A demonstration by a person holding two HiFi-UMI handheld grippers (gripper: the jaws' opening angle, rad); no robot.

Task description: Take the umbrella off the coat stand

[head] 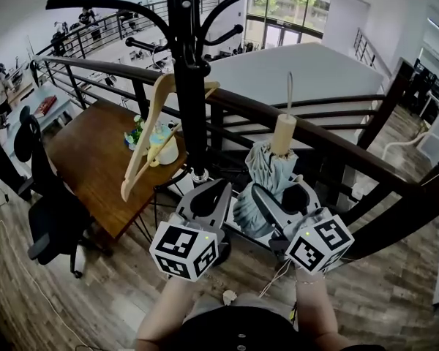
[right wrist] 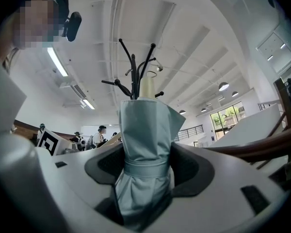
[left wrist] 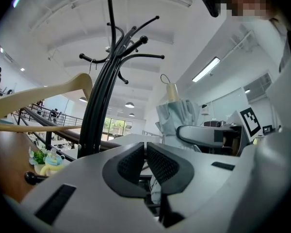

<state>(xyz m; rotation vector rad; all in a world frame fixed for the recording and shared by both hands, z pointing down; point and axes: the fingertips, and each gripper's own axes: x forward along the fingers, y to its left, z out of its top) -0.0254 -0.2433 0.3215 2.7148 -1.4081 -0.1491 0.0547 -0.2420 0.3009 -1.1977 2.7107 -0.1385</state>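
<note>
The right gripper (right wrist: 146,168) jaws pinch the pale-blue umbrella (right wrist: 144,130); left gripper (left wrist: 146,162) jaws are pressed together.

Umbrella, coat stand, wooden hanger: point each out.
umbrella (right wrist: 145,135), right gripper view, folded fabric above the strap.
coat stand (head: 184,50), head view, black central pole.
wooden hanger (head: 141,145), head view, its long lower arm.
</note>
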